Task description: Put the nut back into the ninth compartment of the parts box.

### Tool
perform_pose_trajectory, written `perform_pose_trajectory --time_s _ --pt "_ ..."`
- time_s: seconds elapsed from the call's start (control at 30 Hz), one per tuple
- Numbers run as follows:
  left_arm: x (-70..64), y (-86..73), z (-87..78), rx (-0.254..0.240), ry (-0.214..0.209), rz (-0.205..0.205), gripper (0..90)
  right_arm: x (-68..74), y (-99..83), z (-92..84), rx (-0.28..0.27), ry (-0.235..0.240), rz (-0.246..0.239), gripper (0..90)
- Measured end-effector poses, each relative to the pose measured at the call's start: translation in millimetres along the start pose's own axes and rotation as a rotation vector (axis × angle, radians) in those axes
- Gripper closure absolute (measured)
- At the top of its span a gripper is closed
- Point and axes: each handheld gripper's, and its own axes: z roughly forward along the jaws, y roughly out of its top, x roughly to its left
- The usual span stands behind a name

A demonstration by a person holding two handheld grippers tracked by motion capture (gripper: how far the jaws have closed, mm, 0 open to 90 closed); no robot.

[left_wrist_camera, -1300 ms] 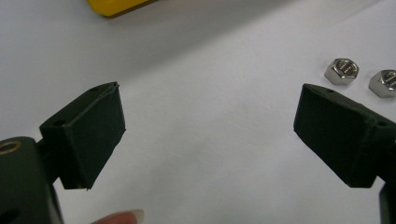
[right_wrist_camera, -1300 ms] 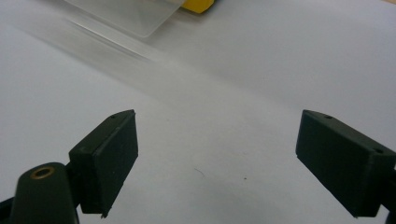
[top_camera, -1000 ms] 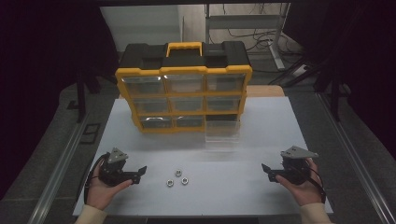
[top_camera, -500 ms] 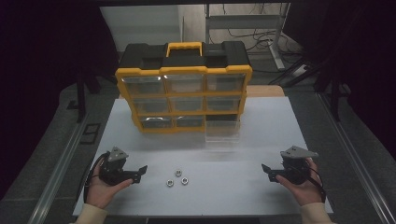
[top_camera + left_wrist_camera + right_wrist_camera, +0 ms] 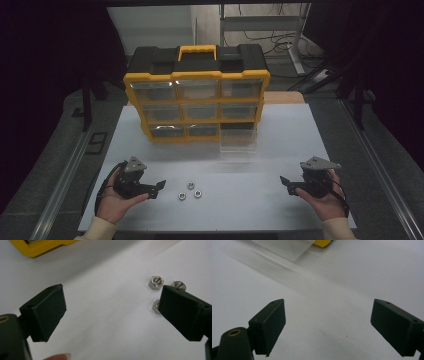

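My left claw [image 5: 159, 187] gapes wide, empty, low over the white tabletop [image 5: 240, 200]; three nuts [image 5: 190, 190] lie just beside its tips. My right claw [image 5: 286, 185] gapes wide too. Farther off stand a clear drawer [image 5: 239, 140] and the yellow organizer [image 5: 196, 98]; no lettering is readable.

A white table [image 5: 280, 150] carries everything. At its twelve o'clock edge stands a yellow and black drawer cabinet [image 5: 196, 95], its foot on the tabletop. Just in front of the cabinet's lower right corner, toward one o'clock from the table's middle, lies a clear plastic drawer [image 5: 239, 141], touching the cabinet or nearly so. At about seven o'clock, near the front edge, three metal nuts [image 5: 190, 190] lie close together in a small cluster.
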Motion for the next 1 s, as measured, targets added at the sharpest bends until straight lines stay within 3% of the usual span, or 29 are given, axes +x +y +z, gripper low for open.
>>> perform_pose_trajectory --time_s 0.47,1.0 --pt "-15.6 10.6 15.0 0.095 -0.080 0.088 11.8 -0.7 1.3 3.0 0.005 0.002 0.001 13.9" --pt "-43.1 19.1 39.3 0.215 -0.126 0.198 11.4 -0.3 0.7 4.8 0.014 0.005 -0.005 13.9"
